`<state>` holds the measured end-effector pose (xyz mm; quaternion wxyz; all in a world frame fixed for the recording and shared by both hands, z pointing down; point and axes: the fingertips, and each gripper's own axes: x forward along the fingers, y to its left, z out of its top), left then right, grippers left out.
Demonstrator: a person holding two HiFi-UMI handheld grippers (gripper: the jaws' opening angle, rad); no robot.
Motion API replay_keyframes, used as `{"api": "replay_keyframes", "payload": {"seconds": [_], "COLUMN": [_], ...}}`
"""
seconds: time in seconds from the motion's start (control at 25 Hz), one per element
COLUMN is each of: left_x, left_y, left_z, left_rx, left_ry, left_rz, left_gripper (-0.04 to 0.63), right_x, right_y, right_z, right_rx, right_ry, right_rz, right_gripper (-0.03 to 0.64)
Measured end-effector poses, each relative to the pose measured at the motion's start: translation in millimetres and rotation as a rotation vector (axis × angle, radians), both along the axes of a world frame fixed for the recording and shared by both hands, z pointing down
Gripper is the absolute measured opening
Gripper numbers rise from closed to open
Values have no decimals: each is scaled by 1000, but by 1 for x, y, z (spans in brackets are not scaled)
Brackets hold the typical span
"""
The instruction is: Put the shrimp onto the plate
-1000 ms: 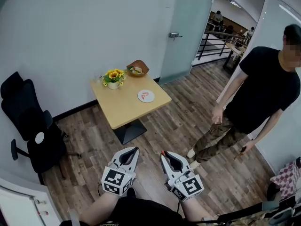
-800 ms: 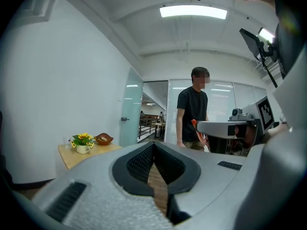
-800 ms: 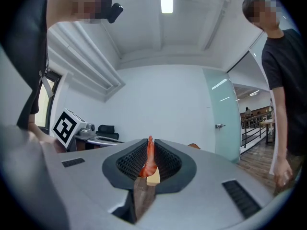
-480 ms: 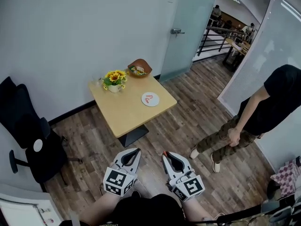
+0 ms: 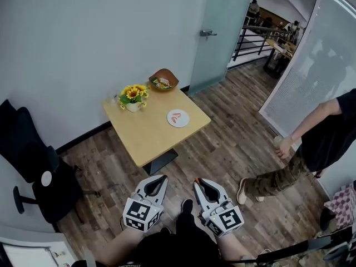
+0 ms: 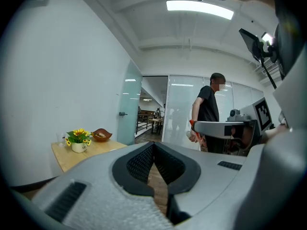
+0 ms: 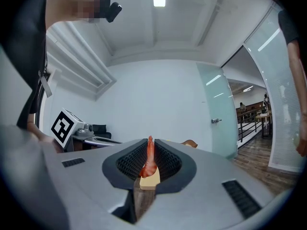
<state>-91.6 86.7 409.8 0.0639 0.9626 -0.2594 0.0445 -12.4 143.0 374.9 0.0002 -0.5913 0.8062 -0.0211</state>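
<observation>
A small white plate (image 5: 178,118) lies on the wooden table (image 5: 147,135) across the room, with one red shrimp (image 5: 177,116) on it. Far from it, low in the head view, both grippers are held side by side over the floor. My right gripper (image 5: 196,181) is shut on another red-orange shrimp (image 7: 149,158), which stands upright between the black pads (image 7: 167,161) with a pale end at the bottom. My left gripper (image 5: 162,177) is shut with nothing in it; its tips (image 6: 153,145) meet and the floor shows through the gap behind.
A pot of sunflowers (image 5: 132,96) and a brown bowl (image 5: 163,80) stand at the table's far side by the wall. A black office chair (image 5: 33,160) is at the left. A person (image 5: 311,149) stands on the wood floor at the right, near a glass door (image 5: 219,32).
The person at the right has moved further right, partly out of view. The view has shifted slightly toward the table. Both grippers stay shut and hold their places.
</observation>
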Motion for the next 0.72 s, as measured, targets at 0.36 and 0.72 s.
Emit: {"api": "replay_keyframes", "payload": {"seconds": [0.36, 0.72], "left_x": [14, 77], "left_y": [-47, -113], "left_z": [6, -6], "left_rx": [-13, -16], "left_ry": [-12, -25], "left_rz": [-33, -55], "left_gripper": [3, 3], "right_x": [12, 69], "right_y": [-53, -125], "right_z": [3, -8], "right_rx": [5, 20], "right_ry": [-7, -44], "right_rz": [-47, -101], "right_gripper": [44, 44]}}
